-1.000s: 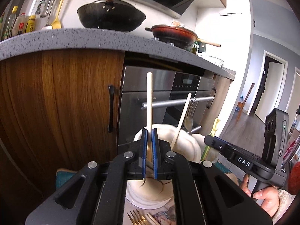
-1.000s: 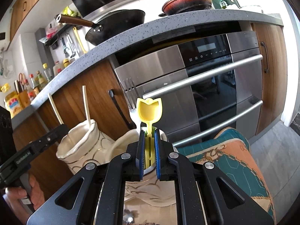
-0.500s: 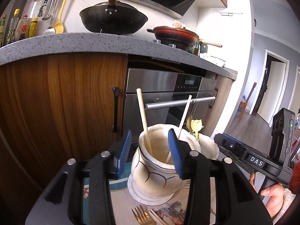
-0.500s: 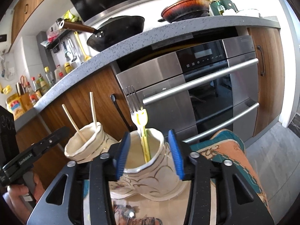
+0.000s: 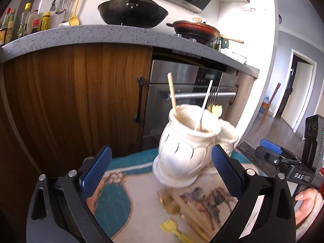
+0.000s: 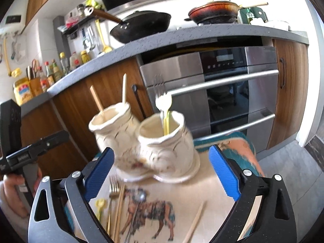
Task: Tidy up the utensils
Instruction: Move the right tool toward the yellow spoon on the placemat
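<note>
Two cream ceramic jars stand side by side on a patterned mat. The left jar [image 5: 182, 149] [image 6: 113, 129] holds two wooden chopsticks [image 5: 172, 95]. The right jar [image 6: 168, 141] [image 5: 227, 137] holds a yellow plastic fork [image 6: 165, 105] and a silver fork. My left gripper [image 5: 160, 149] and right gripper [image 6: 161, 149] sit back from the jars; their jaws are opening wide and nothing is between the pads. Loose on the mat lie a gold fork [image 6: 113, 186], chopsticks [image 6: 119, 208], another yellow fork [image 5: 172, 228] [image 6: 100, 204] and a single chopstick [image 6: 195, 220].
Behind the mat [image 6: 232, 141] are wooden cabinet doors [image 5: 81, 101] and a steel oven [image 6: 232, 93] with bar handles. The grey counter [image 5: 101, 36] above carries a black wok, a red pan and bottles. A person's hand [image 5: 305, 200] holds the right gripper's handle.
Both grippers went from shut to wide open, the left letting go of a chopstick and the right of the yellow fork, which now stand in the jars. Both grippers have drawn back.
</note>
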`<state>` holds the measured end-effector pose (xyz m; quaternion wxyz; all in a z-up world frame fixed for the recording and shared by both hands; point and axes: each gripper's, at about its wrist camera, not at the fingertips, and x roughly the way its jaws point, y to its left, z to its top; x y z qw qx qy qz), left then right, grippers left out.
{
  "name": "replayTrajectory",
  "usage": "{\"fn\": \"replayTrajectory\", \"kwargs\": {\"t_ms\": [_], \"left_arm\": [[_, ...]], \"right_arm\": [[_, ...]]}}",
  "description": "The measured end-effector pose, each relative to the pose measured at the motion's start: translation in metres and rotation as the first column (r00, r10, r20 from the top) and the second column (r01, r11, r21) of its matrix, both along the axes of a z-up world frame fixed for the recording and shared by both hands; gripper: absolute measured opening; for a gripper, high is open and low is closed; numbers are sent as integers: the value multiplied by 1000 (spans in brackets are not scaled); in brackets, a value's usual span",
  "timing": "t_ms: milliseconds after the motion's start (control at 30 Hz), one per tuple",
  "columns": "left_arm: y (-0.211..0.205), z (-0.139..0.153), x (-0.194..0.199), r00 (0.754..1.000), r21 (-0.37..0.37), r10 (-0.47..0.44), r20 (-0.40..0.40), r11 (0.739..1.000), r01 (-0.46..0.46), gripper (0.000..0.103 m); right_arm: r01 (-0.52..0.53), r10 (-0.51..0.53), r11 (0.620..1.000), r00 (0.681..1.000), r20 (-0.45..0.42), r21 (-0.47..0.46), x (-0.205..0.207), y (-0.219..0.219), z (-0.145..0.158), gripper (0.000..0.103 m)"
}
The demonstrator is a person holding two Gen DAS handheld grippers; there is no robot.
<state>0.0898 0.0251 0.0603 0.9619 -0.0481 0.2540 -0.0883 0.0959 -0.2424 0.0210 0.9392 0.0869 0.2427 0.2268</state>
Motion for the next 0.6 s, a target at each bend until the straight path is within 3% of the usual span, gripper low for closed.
{"fn": "replayTrajectory", "kwargs": {"t_ms": [267, 600], "left_arm": [[22, -19, -23, 998, -4, 30, -62, 1000, -30, 97], [52, -37, -38, 989, -52, 93, -113, 994, -99, 97]], "right_arm": [[-111, 104, 990, 991, -82, -88, -24, 32, -22, 97], [-308, 269, 933, 941, -207, -188, -50, 104, -48, 97]]}}
